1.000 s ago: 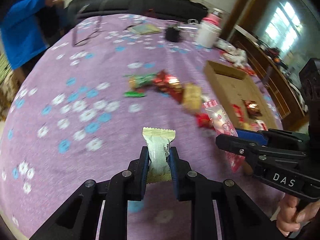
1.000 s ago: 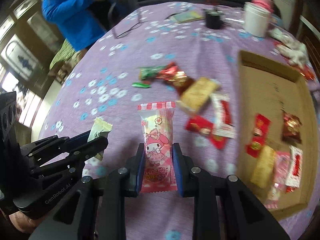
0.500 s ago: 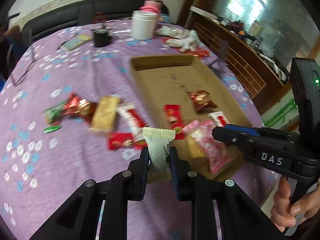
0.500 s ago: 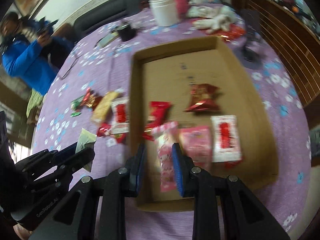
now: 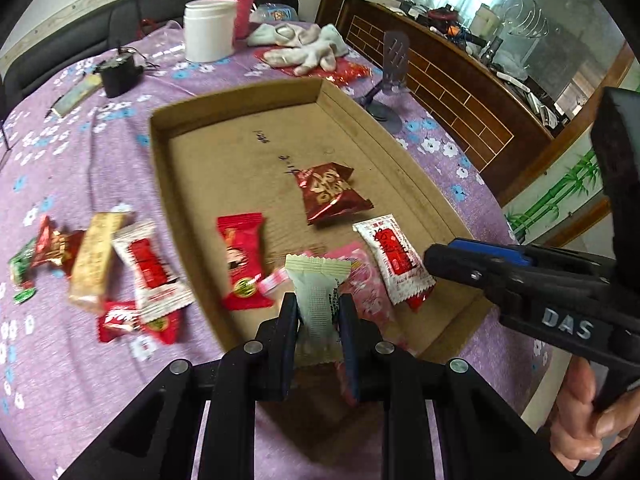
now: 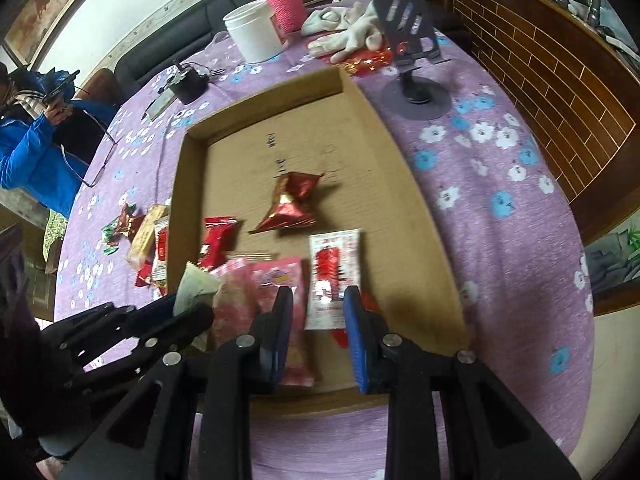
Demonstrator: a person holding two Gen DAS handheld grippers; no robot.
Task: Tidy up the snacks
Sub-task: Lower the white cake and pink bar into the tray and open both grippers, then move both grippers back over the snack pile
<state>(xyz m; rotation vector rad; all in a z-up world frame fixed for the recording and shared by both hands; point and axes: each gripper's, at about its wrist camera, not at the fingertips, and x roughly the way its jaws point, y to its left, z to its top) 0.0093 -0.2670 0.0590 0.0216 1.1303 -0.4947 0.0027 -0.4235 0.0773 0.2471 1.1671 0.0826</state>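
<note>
Purple floral cloth [image 5: 80, 360] surrounds the cardboard tray [image 5: 160, 168], where the left gripper [image 5: 318, 312] pinches a crinkled pale wrapper [image 5: 318, 300], half hidden, and the right gripper [image 6: 318, 316] gapes empty.

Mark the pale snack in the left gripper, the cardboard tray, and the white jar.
pale snack [image 5: 318, 300], left wrist view, wrapper middle
cardboard tray [image 5: 240, 96], left wrist view, far wall
white jar [image 5: 209, 32], left wrist view, side

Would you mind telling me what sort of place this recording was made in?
Probably a home dining or living room: a table under a purple floral tablecloth, a dark sofa behind it, and a brown wooden sideboard cluttered with household things.
</note>
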